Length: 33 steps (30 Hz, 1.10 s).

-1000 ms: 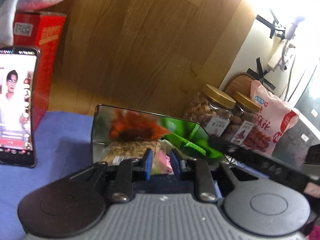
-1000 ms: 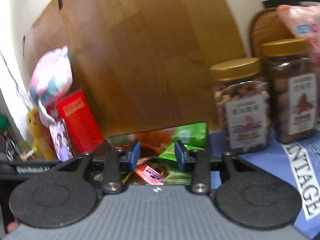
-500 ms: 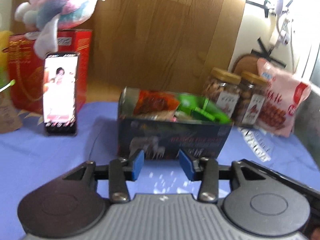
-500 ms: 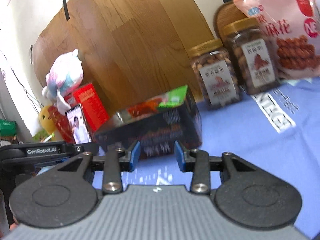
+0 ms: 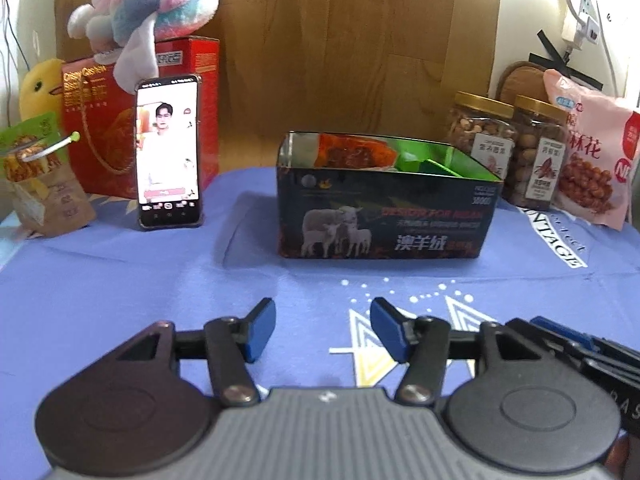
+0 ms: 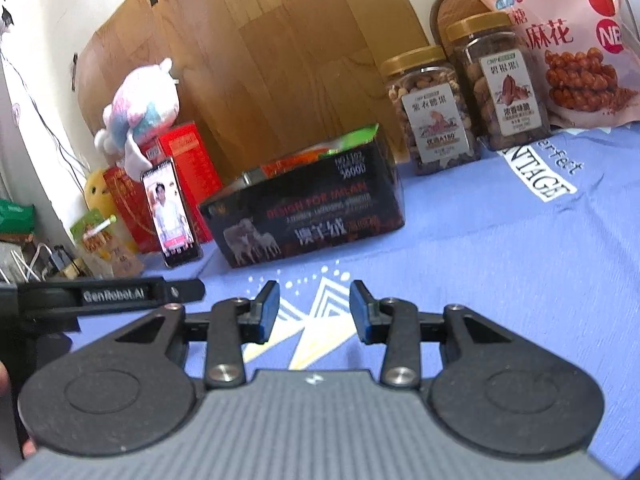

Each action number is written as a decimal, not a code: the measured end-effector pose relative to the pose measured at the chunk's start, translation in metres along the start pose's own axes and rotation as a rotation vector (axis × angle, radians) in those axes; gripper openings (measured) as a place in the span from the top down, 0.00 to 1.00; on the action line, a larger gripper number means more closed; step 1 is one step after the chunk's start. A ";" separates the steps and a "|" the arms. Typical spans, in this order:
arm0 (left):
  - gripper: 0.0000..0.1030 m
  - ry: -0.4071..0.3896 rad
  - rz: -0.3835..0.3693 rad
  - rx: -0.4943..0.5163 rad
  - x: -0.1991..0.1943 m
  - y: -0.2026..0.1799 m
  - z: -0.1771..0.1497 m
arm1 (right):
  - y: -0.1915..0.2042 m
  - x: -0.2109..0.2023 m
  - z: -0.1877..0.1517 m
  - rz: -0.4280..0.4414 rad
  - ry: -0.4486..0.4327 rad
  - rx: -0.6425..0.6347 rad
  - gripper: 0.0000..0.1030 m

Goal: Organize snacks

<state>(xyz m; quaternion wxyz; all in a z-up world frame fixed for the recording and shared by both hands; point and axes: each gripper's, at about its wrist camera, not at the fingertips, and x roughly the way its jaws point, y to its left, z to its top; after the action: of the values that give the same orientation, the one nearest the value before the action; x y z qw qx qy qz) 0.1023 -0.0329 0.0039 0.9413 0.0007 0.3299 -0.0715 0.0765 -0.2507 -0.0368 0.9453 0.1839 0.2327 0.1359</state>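
A dark open box (image 5: 384, 216) with sheep printed on it stands on the blue cloth; orange and green snack packets (image 5: 352, 154) lie inside it. It also shows in the right wrist view (image 6: 308, 220). My left gripper (image 5: 322, 330) is open and empty, low over the cloth well in front of the box. My right gripper (image 6: 314, 312) is open and empty, also in front of the box, and its body shows at the right edge of the left wrist view (image 5: 580, 350).
Two gold-lidded nut jars (image 5: 480, 136) (image 5: 538, 156) and a pink snack bag (image 5: 592, 160) stand right of the box. A phone (image 5: 168, 152) leans on a red carton (image 5: 144, 112) topped by a plush toy (image 5: 156, 8). A small snack bag (image 5: 36, 172) stands far left.
Both grippers have pulled back and down from above the box to low over the cloth in front of it. Both sets of fingers have opened wider.
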 end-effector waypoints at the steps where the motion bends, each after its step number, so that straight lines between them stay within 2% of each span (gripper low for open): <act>1: 0.47 -0.002 0.008 0.004 0.000 -0.001 -0.001 | 0.001 -0.001 0.000 0.005 -0.009 -0.007 0.59; 10: 0.34 -0.039 0.089 0.056 0.006 -0.006 -0.008 | 0.002 -0.004 -0.002 0.010 -0.024 -0.018 0.58; 12: 0.24 -0.048 0.090 0.059 0.009 -0.007 -0.010 | 0.002 -0.004 -0.002 0.007 -0.027 -0.018 0.57; 24: 0.23 -0.044 0.072 0.061 0.022 -0.003 -0.022 | 0.000 -0.002 -0.002 -0.003 -0.020 -0.003 0.57; 29: 0.22 -0.068 0.058 0.070 0.019 -0.003 -0.024 | 0.000 -0.002 -0.001 -0.009 -0.019 0.003 0.54; 33: 0.16 -0.081 0.048 0.078 0.018 -0.003 -0.024 | 0.000 -0.002 -0.002 -0.012 -0.019 0.002 0.54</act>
<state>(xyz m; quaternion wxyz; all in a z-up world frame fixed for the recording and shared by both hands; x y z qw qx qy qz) 0.1005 -0.0367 -0.0261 0.9546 0.0424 0.2884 -0.0617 0.0741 -0.2509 -0.0373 0.9481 0.1846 0.2251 0.1282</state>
